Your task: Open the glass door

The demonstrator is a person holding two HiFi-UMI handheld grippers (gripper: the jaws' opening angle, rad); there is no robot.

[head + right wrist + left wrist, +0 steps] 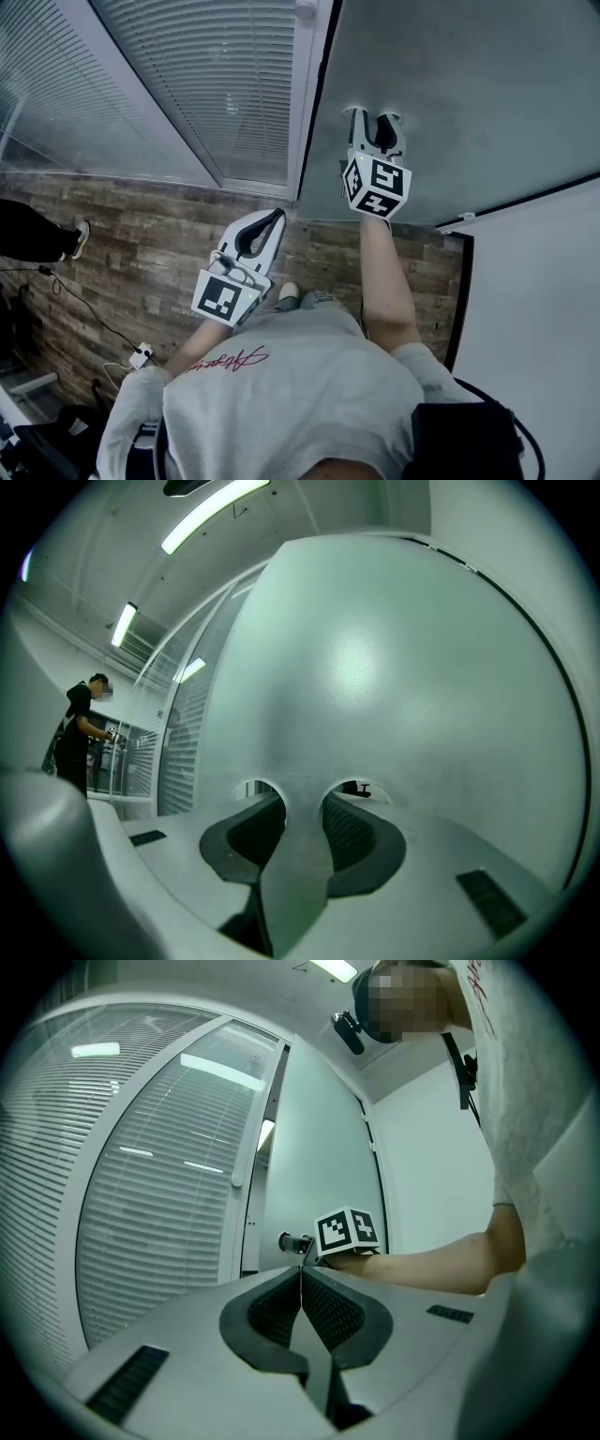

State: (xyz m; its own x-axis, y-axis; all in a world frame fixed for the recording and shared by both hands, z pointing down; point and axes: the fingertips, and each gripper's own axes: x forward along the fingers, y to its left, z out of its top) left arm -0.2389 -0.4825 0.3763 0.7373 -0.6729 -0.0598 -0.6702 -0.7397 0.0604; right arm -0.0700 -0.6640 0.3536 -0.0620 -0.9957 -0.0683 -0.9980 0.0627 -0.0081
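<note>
Against frosted glass door (469,94), right hand-held gripper (302,803) spread; left hand-held gripper (301,1272) pressed together.

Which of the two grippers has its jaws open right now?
The right gripper: its jaws stand apart, tips close to the frosted glass door. The left gripper is shut on nothing, farther from the door.

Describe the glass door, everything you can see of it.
The glass door is a tall frosted pane, grey-green and matte, with a dark strip along its left edge. It stands upright beside a white-framed panel with slatted blinds. A small metal fitting, seemingly the handle, juts out near that edge. The right gripper has its jaws open, tips seemingly against the frosted surface. Whether the door is ajar cannot be told.
</note>
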